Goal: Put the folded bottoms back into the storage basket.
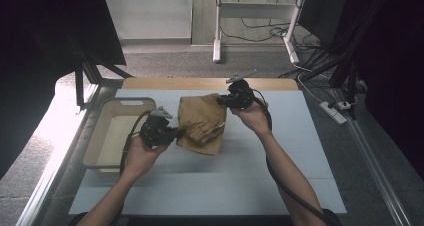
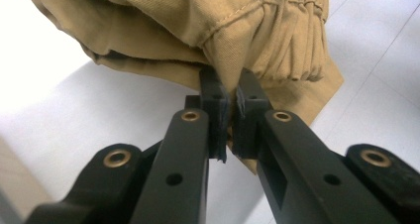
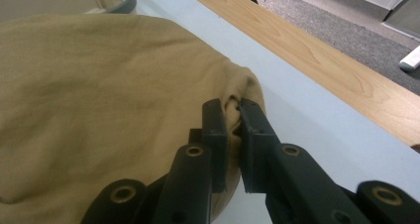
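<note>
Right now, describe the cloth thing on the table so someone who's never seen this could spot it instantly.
Start at the pale blue mat covering the table, and look just right of the beige plastic basket. There lies a folded tan cotton garment with a gathered elastic band, pinched at opposite edges by the left tool and right tool. It is the soft, brown thing among hard, pale surroundings.

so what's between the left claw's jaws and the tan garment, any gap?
None. In the left gripper view the left claw pinches a fold of the tan garment.
</note>
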Tool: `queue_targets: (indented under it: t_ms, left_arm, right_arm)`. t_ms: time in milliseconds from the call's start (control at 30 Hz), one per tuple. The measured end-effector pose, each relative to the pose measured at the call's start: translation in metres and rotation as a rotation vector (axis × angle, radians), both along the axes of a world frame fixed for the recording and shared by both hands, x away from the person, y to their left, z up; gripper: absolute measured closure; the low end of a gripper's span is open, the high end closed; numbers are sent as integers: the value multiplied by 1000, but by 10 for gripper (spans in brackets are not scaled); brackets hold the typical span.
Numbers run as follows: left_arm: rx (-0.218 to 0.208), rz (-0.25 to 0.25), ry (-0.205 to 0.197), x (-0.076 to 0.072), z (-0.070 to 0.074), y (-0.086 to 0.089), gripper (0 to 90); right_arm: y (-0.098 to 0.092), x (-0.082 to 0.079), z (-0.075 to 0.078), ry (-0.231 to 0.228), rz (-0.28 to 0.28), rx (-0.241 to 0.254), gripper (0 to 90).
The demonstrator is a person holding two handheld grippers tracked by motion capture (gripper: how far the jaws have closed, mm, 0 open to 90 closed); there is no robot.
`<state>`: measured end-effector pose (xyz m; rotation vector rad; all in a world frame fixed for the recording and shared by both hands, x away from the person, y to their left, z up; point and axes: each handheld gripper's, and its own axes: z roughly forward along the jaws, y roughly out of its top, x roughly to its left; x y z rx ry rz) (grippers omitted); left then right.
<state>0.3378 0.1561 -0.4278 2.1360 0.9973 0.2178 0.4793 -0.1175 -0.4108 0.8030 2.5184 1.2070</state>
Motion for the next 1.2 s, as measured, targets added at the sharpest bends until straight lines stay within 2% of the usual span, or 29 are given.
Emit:
queue_targets:
  t_ms: [267,900,1200]
  left_arm:
    - [-12,21,-5,-5,4,19,847]
    - [-21,90,-20,-25,12,73,849]
    - [-30,133,-24,-35,10,98,848]
  right_arm:
    - [14,-3,6,-10,22,20,833]
    - [71,-5,19,-25,91,46,833]
    - [95,-6,17,-18,119,66,832]
